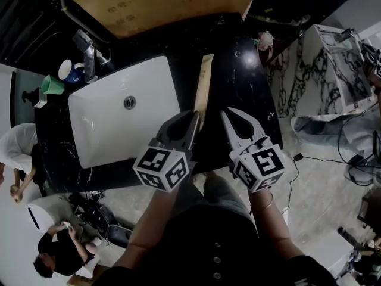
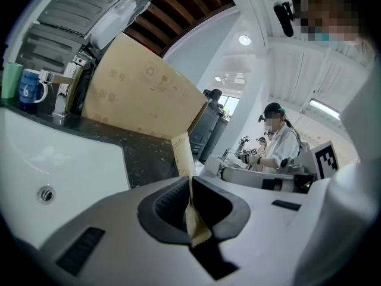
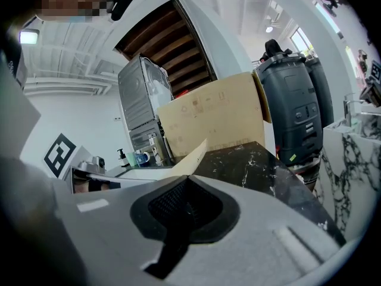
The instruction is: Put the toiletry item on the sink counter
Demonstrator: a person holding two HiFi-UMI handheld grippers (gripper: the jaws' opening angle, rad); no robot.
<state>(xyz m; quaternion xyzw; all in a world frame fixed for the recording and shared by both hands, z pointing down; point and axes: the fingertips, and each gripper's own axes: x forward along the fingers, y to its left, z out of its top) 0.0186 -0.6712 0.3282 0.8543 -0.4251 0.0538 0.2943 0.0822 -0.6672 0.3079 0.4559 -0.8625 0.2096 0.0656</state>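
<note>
A black, white-flecked stone counter (image 1: 244, 94) holds one white rectangular sink (image 1: 119, 130) with a round drain (image 1: 129, 102). It stands in a high white workshop room with pale concrete floor. Behind the sink lies one large cardboard box (image 1: 161, 2), and to the right of the sink, past the counter's end, stands a white cabinet with black veining (image 1: 321, 70). At the sink's far left corner are one chrome faucet (image 1: 89, 55), one blue-and-white mug (image 1: 70, 71) and one green cup (image 1: 52, 85). Two people (image 1: 59, 249) work on the floor left of the sink, below its near corner. The toiletry item is a single flat tan sachet (image 1: 204, 88), long and narrow, with a zigzag-cut end. It runs just right of the sink, from that basin's near right corner toward the box. It cannot be told whether its far end touches the stone. There are two grippers, both at the sink's near right corner. The left gripper (image 1: 189, 124) has its dark ribbed pads pressed onto the sachet's near end, the serrated edge poking out behind them. The right gripper (image 1: 228, 115), just right of it, has its jaws closed together with nothing between them.
</note>
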